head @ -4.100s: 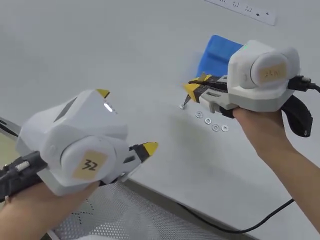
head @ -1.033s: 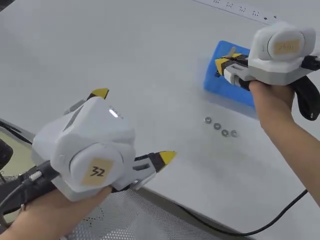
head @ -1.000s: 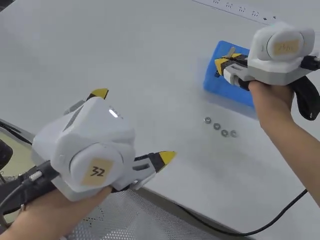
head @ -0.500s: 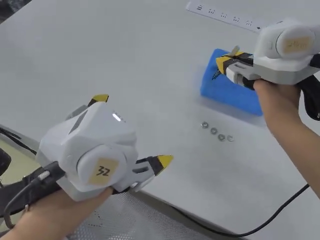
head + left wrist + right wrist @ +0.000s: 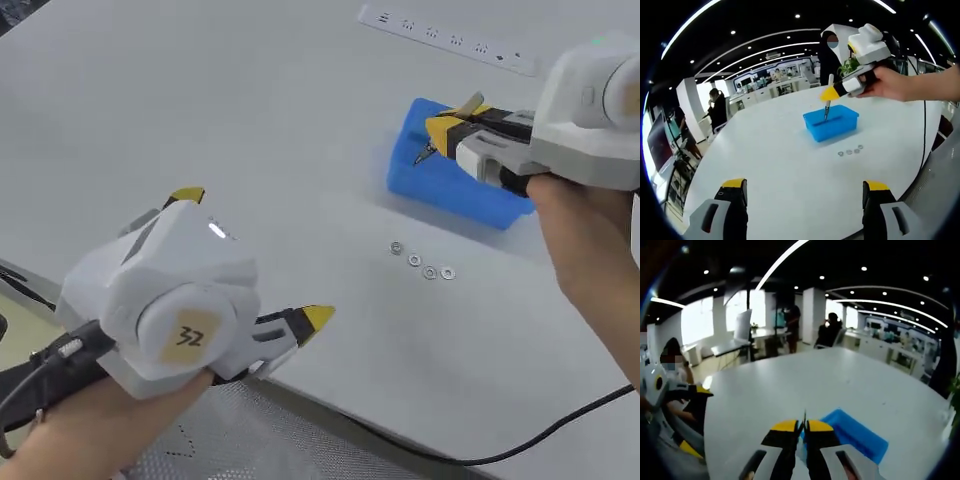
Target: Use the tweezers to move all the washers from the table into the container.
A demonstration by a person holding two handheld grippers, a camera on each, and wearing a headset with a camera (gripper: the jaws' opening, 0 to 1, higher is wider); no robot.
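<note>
**Carrying the tweezers from the washer row to the container**

Spreading across all three views, the white table (image 5: 200,110) bears the blue container (image 5: 450,185) towards its far side, with a power strip (image 5: 450,40) beyond. Four seconds ago the right gripper (image 5: 455,118) was low beside the washer row, tweezer tips at the tabletop. It has since risen and swung over the container's near-left corner. I judge this to be a delivery trip, though no picture is sharp enough to tell whether a washer sits in the tips.

The left gripper (image 5: 252,256) hovers at the near table edge, jaws spread wide and holding nothing, much as it was a second ago.

The right gripper's jaws are pinched together on the tweezers (image 5: 430,150). The right gripper view confirms this, with the two yellow tips nearly touching and the container (image 5: 855,437) just beyond.

From the side, the left gripper view supplies the height that the head view leaves uncertain. There the tweezers (image 5: 829,100) hang upright, their tips dipped to about the rim of the container (image 5: 831,122).

Four washers (image 5: 421,263) lie in a short row on the table just in front of the container, so at least four more trips remain.
</note>
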